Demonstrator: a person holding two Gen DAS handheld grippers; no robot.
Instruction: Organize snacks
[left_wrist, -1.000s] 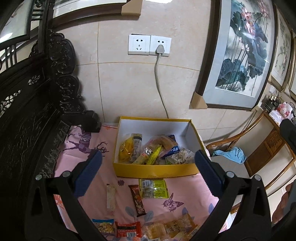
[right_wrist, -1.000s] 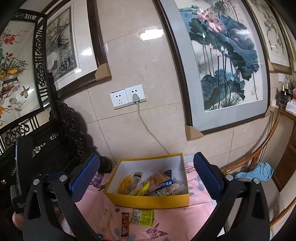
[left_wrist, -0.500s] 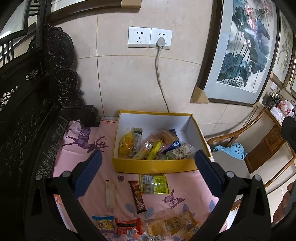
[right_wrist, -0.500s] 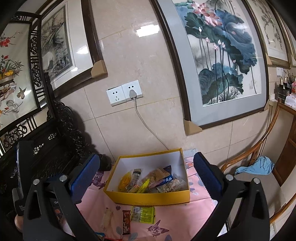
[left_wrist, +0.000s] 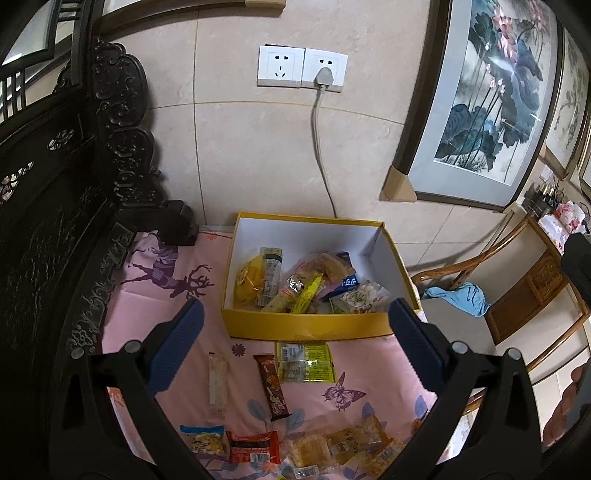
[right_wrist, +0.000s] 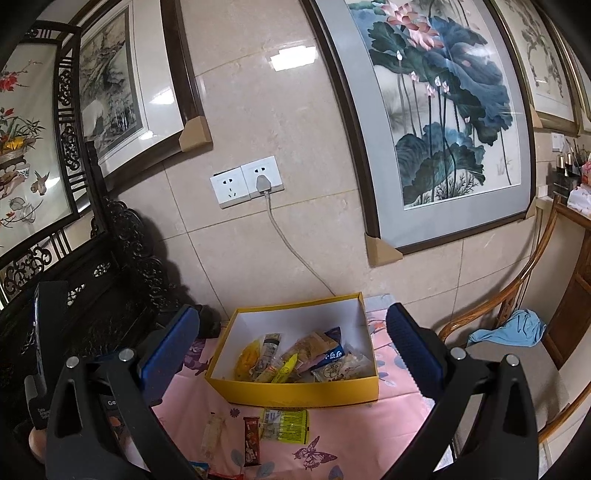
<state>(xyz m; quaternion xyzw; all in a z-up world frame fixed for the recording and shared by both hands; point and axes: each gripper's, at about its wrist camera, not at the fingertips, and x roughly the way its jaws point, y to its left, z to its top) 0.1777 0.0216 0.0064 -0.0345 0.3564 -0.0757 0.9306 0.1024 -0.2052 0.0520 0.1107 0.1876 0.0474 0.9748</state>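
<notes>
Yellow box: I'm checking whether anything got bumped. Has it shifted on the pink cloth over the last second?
No. The yellow box keeps its place against the green packet and the butterfly print; only the camera moved.

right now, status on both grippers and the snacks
Left gripper open, empty. Right gripper open, empty. Yellow box partly filled; green packet, brown bar and others loose on pink cloth. Nothing blocking.

Pink cloth (left_wrist: 166, 317) carries yellow box (left_wrist: 306, 326), loose snacks (left_wrist: 306, 362).
</notes>
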